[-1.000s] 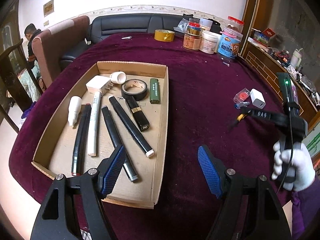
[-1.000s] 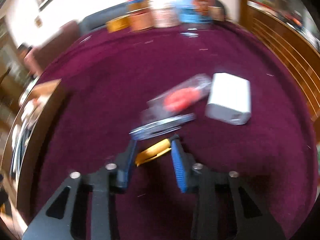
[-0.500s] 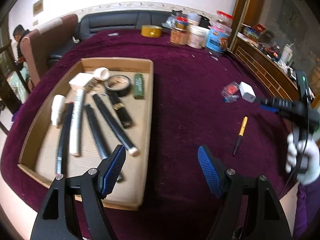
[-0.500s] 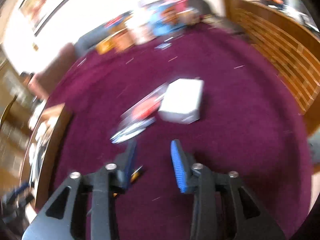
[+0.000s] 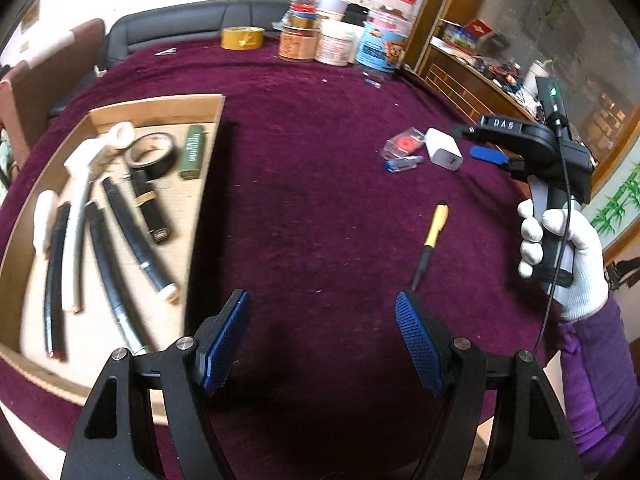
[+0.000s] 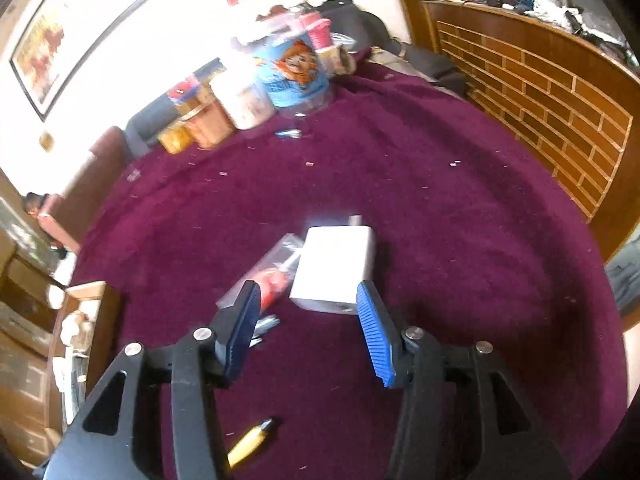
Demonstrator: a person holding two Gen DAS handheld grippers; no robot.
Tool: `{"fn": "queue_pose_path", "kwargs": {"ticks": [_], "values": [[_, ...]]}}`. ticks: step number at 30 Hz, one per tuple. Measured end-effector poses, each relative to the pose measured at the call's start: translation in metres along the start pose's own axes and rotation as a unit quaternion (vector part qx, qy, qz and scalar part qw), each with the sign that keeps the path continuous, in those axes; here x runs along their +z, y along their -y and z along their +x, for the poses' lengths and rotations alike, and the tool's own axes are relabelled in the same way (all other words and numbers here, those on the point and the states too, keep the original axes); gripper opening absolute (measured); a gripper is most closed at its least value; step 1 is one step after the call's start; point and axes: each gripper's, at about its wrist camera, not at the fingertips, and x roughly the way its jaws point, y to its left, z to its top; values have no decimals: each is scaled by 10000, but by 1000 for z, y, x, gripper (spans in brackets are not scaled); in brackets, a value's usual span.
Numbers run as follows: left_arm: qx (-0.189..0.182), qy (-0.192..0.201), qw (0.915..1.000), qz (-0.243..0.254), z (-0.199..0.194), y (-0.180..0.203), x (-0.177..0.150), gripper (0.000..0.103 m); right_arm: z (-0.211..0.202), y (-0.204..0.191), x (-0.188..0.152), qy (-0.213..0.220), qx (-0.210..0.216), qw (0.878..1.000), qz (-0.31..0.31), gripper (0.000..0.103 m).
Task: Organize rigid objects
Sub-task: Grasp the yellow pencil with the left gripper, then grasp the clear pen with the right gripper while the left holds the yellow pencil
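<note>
Yellow pen (image 5: pixel 431 233) now loose on purple cloth (image 5: pixel 320 184); both hand-held grippers wide, empty

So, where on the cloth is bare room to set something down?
Free: the wide strip of cloth between the cardboard tray and the yellow pen, and the stretch before the jars. Crowded: inside the tray, and around the white charger with the clear packet beside it.

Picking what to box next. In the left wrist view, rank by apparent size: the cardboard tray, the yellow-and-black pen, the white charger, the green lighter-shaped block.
1. cardboard tray
2. yellow-and-black pen
3./4. white charger and green block: alike in size, so unranked.
</note>
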Motion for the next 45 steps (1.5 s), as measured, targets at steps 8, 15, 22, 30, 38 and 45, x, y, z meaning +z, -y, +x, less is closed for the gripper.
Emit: {"fn": "queue_pose_path", "kwargs": {"ticks": [8,15,22,30,38,45], "values": [[-129,-69,9928,1185,44,74,22,69,-4,10,-10,-128,271,9993,228,52],[-91,-354,9809,1908,95,111,30,8,-10,26,-18,-236,161,9993,242,52],[-692,-470,9918,967,78,61,32,6,7,8,-22,-503,286,9983,50,52],[-981,-123,9947,286,40,22,31,6,53,-54,-32,-916,238,9949,-354,54],[-1052,117,9944,2,16,-9,21,6,74,-82,-24,-732,-552,9951,-383,54],[-1050,322,9933,-369,-6,-48,8,6,70,-87,-30,-553,-1236,9887,-649,17]]}}
